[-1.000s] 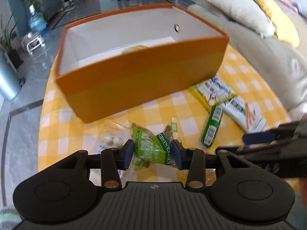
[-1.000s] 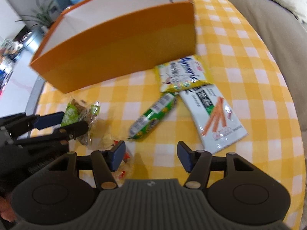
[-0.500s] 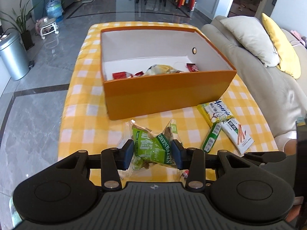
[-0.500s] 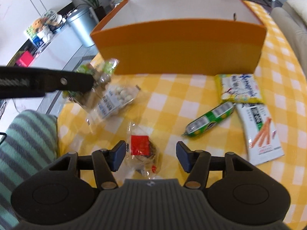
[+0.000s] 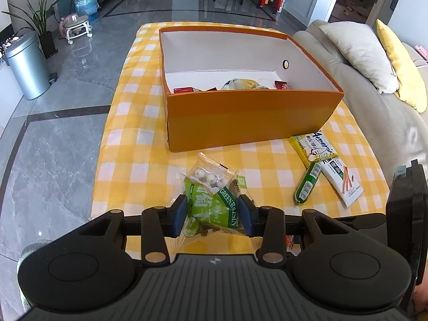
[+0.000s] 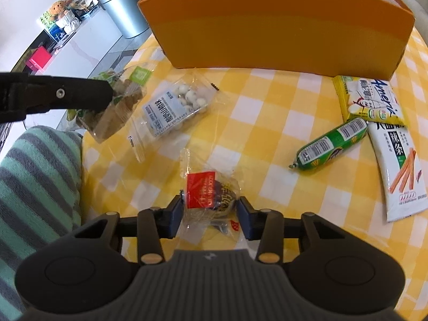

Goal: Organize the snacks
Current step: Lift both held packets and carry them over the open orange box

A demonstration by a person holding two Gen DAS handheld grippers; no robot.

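Orange box (image 5: 248, 117) hiding snacks, right claw (image 6: 210, 215) contact unclear

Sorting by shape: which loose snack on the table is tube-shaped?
The green sausage stick, lying beside the yellow packet and white spicy-strip packet. The other snacks are flat or pouchy bags.

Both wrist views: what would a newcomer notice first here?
The big orange box at the middle of the yellow checked tablecloth. Then the green raisin packet gripped in the left tool, and a red-labelled clear packet between the right tool fingers.
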